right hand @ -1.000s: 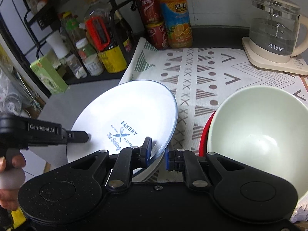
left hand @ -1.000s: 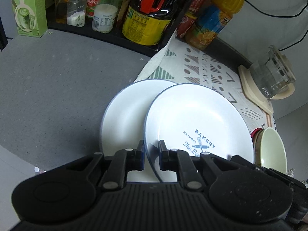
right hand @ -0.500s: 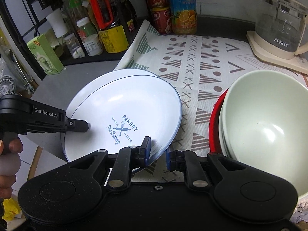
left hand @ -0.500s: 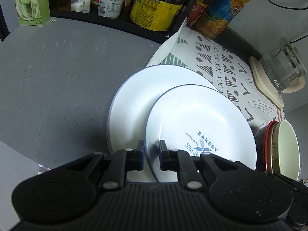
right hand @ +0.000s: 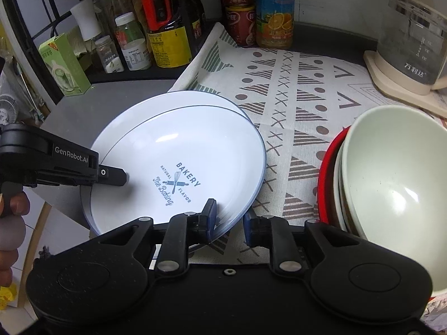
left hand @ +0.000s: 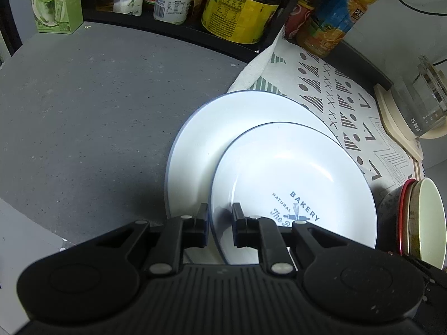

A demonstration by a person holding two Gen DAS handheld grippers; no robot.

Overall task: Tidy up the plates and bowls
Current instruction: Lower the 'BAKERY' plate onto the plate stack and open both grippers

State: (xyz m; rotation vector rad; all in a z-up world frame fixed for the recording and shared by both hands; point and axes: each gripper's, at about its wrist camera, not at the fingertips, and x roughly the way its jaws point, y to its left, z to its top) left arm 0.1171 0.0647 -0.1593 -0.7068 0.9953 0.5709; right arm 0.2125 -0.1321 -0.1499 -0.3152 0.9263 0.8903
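Your left claw (left hand: 220, 224) is clamped on the near rim of the printed plate (left hand: 293, 184), which sits over a second plate (left hand: 201, 145) lying half on the grey tabletop (left hand: 83, 106) and half on the patterned cloth (right hand: 293, 89). Your right claw (right hand: 229, 219) straddles the same plate's rim with its jaws apart, gripping nothing. A thin rim pinch on glazed ware looks easy to lose: tilt it and the plate could slide out and strike the one beneath. Let go while it sits off-centre and it may rock or skate toward the tabletop's near edge. Swing right carelessly and you could knock the stack of bowls (right hand: 391, 173), which already leans, just beside the plates.
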